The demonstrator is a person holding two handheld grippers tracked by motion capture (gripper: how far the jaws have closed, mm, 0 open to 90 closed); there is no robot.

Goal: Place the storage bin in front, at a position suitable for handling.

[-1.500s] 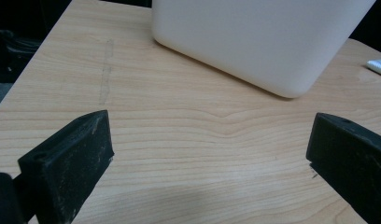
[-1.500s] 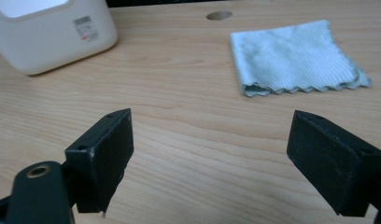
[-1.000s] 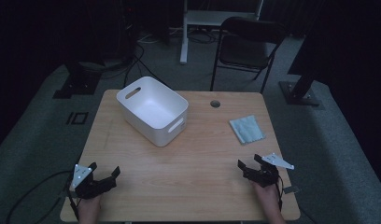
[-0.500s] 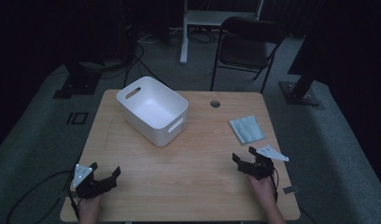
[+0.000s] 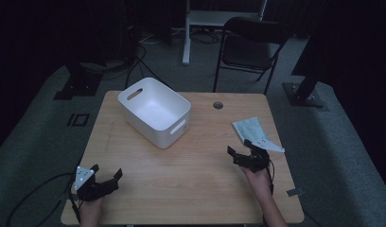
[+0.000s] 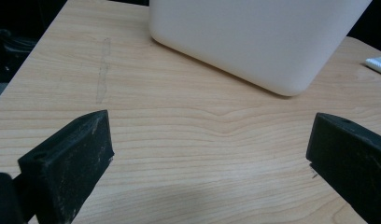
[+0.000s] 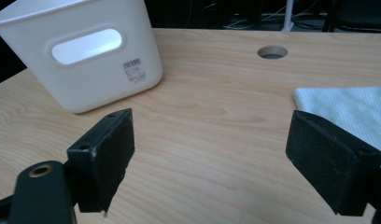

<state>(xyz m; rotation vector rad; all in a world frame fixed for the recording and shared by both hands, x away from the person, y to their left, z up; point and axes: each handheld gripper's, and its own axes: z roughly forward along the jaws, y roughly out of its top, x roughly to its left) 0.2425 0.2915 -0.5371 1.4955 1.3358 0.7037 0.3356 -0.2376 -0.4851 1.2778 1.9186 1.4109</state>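
Note:
A white plastic bin [image 5: 155, 111] with handle slots stands empty on the wooden table [image 5: 196, 161], left of centre at the back. A pale folded cloth [image 5: 250, 130] lies flat near the right edge. My left gripper [image 5: 106, 176] rests open at the front left corner, and the bin's rounded wall [image 6: 258, 37] lies ahead of its jaws. My right gripper [image 5: 239, 152] is open over the table just in front of the cloth [image 7: 347, 105], which lies at the right jaw. The bin [image 7: 86, 51] is to its left. Nothing is held.
A round cable hole [image 5: 218, 105] pierces the table at the back. A black folding chair [image 5: 250, 49] and a white desk leg [image 5: 186, 33] stand behind the table. Cables and dark stands sit on the grey floor around it.
My right gripper has moved forward and left, away from the front right edge toward the cloth. The left gripper has stayed put.

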